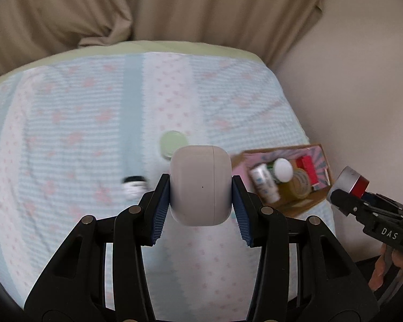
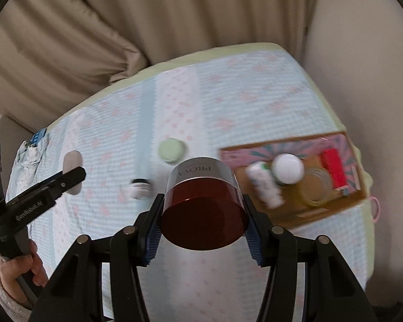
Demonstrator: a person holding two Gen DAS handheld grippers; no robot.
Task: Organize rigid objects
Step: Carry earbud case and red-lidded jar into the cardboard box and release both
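Note:
My left gripper is shut on a white earbud case, held above the bed. My right gripper is shut on a dark red jar with a silver lid, also lifted over the bed; the same red jar shows at the right edge of the left wrist view. A cardboard box with a pink patterned lining lies at the bed's right side, with a white-capped bottle, a white tube and a red item in it. The cardboard box appears in the left wrist view too.
A pale green round lid and a small black-and-white jar lie on the light blue flowered bedspread. Beige curtains hang behind the bed and a plain wall stands to the right. A person's hand holds the left gripper's handle.

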